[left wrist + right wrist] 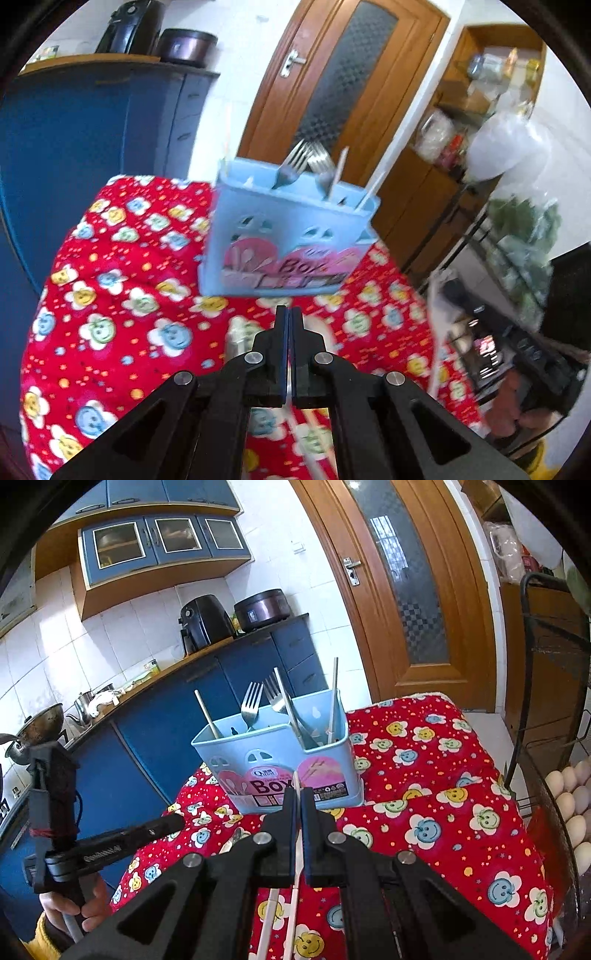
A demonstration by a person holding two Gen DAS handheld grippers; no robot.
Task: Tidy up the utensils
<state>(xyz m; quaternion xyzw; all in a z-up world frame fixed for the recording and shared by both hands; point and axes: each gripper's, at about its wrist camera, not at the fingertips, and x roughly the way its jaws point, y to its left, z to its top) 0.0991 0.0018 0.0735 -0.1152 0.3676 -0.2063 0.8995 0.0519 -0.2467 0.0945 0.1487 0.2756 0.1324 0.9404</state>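
Observation:
A light blue utensil box (280, 753) stands on the red flowered tablecloth (424, 805), holding forks (252, 701) and pale chopsticks (334, 698). My right gripper (298, 794) is shut on a white chopstick (295, 853) just in front of the box; a second chopstick (267, 919) lies below the fingers. In the left wrist view the box (291, 229) stands ahead with forks (295, 162) in it. My left gripper (289, 314) is shut with nothing between its fingers, a little before the box. The left gripper also shows at the left of the right wrist view (110, 843).
Blue kitchen cabinets (177, 709) with an air fryer (203, 624) and a cooker (262, 607) stand behind the table. A wooden door (399, 590) is at the back. A wire rack with eggs (570, 805) stands to the right.

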